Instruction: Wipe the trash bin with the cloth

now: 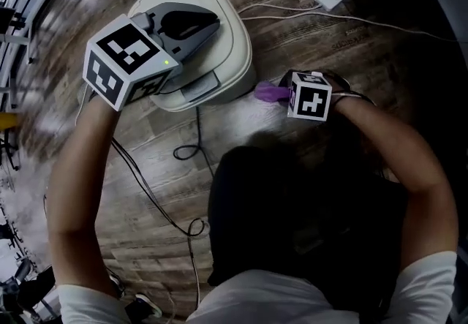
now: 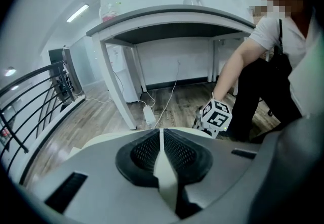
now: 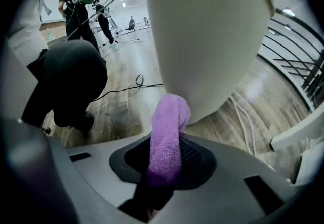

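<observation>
One trash bin (image 1: 232, 52): cream, on the wooden floor (image 1: 307, 44).
Left gripper (image 1: 191, 25): jaws pressed together, empty, over the bin's lid.
Right gripper (image 3: 163, 167): pinching the purple cloth (image 3: 169, 122).
Cloth: its free end just beside the bin's side wall.

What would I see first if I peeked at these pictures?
A fluffy purple cloth pops out, pinched in the right gripper close beside the big rounded cream-white plastic trash bin. The left gripper, jaws shut and empty, hangs above that bin.
</observation>
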Tool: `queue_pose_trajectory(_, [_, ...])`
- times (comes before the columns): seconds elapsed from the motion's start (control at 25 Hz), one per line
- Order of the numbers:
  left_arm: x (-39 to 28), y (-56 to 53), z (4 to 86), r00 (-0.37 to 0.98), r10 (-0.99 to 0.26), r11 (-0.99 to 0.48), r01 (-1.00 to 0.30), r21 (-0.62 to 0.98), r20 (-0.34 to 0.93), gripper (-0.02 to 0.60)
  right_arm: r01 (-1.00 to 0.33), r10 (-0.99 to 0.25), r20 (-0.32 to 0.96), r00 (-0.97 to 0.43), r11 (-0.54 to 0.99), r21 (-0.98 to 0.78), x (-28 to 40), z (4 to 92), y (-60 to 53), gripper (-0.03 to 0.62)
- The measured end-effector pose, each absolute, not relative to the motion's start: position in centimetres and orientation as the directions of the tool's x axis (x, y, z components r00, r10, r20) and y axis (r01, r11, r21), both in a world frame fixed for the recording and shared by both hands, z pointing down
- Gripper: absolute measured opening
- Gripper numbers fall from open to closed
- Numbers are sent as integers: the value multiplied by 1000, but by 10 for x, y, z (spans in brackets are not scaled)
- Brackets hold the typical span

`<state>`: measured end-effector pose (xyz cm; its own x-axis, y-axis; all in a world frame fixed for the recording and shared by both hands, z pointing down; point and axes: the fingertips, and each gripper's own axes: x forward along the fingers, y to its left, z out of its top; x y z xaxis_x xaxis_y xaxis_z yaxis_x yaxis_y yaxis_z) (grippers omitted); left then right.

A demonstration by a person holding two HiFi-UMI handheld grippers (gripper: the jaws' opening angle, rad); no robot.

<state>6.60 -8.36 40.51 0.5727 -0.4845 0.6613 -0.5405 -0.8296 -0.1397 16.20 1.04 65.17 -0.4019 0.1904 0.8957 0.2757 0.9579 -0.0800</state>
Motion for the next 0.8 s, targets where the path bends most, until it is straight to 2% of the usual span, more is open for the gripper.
queue_pose_trajectory(0.28, [68,-38,386,569,-458,-870,-447,-211,683,6,151,28,870,-492,987,54,186,592,-32,98])
queue_pose_trajectory(0.44, [58,-17,394,511,-480,-849,-475,-231,713,6,6,-76,794,-603,995,100,180,583,-62,98])
queue_pose_trajectory(0.64, [56,-8,404,451,-472,-817,-546,-183,757,6,-94,-229,710,-666,970,225,172,566,-86,98])
queue_pose_trajectory(0.8, [59,-4,410,443,-467,-802,-577,-155,765,6,-239,-258,688,-679,963,125,173,543,-71,98])
